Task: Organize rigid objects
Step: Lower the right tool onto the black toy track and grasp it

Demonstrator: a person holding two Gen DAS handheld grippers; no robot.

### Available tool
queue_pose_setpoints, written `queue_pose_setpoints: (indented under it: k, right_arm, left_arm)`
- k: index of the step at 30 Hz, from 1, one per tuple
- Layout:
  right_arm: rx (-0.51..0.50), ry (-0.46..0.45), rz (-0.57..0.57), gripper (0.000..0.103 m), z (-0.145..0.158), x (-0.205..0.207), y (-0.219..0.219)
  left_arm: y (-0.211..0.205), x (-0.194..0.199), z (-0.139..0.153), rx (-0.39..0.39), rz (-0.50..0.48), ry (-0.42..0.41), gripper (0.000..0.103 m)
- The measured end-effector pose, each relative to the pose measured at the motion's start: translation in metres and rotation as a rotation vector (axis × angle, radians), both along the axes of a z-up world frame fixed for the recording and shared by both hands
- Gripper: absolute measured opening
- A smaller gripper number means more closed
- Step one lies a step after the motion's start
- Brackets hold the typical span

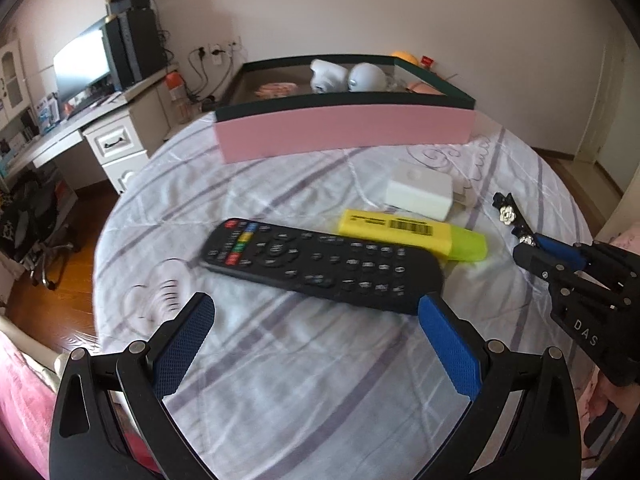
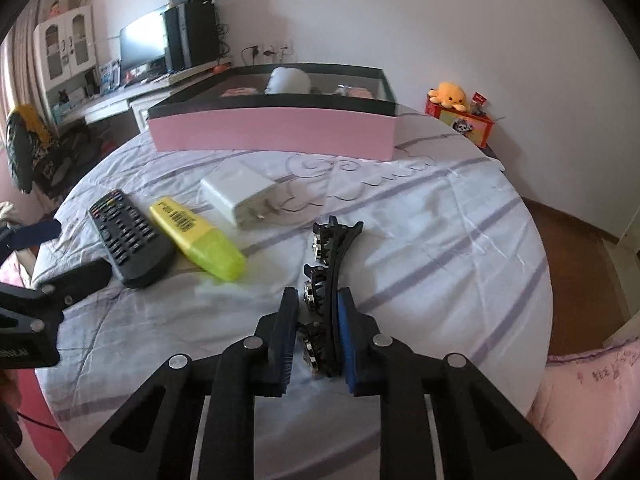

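Note:
A black hair clip with white flower ornaments [image 2: 328, 276] lies on the striped bedsheet, and my right gripper [image 2: 318, 300] is shut on its near end; the clip [image 1: 510, 214] also shows in the left wrist view, with the right gripper [image 1: 532, 250] at its near end. My left gripper [image 1: 316, 308] stands open just in front of a black remote control [image 1: 320, 264], whose near right end is close to the right finger. Behind the remote lie a yellow highlighter [image 1: 412, 234] and a white charger [image 1: 420, 190]. A pink box with a dark rim [image 1: 344, 134] stands at the back.
The box holds white rounded objects [image 1: 348, 74] and other small items. A desk with a monitor [image 1: 80, 64] and speakers is at the left, beyond the bed's edge. An orange plush toy [image 2: 450, 96] sits on a red box at the right. Wooden floor surrounds the bed.

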State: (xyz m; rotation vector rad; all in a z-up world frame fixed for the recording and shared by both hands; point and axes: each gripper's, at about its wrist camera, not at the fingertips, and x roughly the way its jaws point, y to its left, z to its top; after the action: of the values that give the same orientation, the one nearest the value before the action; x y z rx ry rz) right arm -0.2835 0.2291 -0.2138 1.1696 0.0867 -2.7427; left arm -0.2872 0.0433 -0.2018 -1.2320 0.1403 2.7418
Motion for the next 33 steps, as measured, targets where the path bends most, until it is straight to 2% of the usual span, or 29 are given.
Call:
queue_pose_setpoints:
  k: [3, 8, 11, 15, 26, 33]
  right_arm:
    - [-0.017, 0.008, -0.003, 0.019, -0.002, -0.001, 0.004]
    - [-0.012, 0.023, -0.002, 0.019, -0.003, 0.000, 0.003]
    - [-0.026, 0.026, 0.001, 0.019, -0.004, -0.001, 0.004]
    - [-0.021, 0.029, 0.005, 0.019, -0.004, -0.003, 0.003]
    - [-0.016, 0.028, 0.003, 0.019, -0.005, -0.002, 0.002]
    - [-0.011, 0.027, -0.011, 0.020, -0.005, -0.004, 0.001]
  left_arm:
    - [0.009, -0.008, -0.005, 0.024, -0.016, -0.030, 0.103]
    - [0.022, -0.016, -0.011, 0.014, 0.002, -0.047, 0.103]
    - [0.027, -0.024, -0.014, -0.015, 0.043, -0.057, 0.103]
    - [0.027, -0.033, -0.014, 0.000, 0.076, -0.061, 0.103]
    - [-0.008, -0.014, -0.017, -0.023, 0.110, -0.058, 0.103]
    - [-0.056, 0.009, -0.013, -0.032, 0.217, -0.060, 0.103]
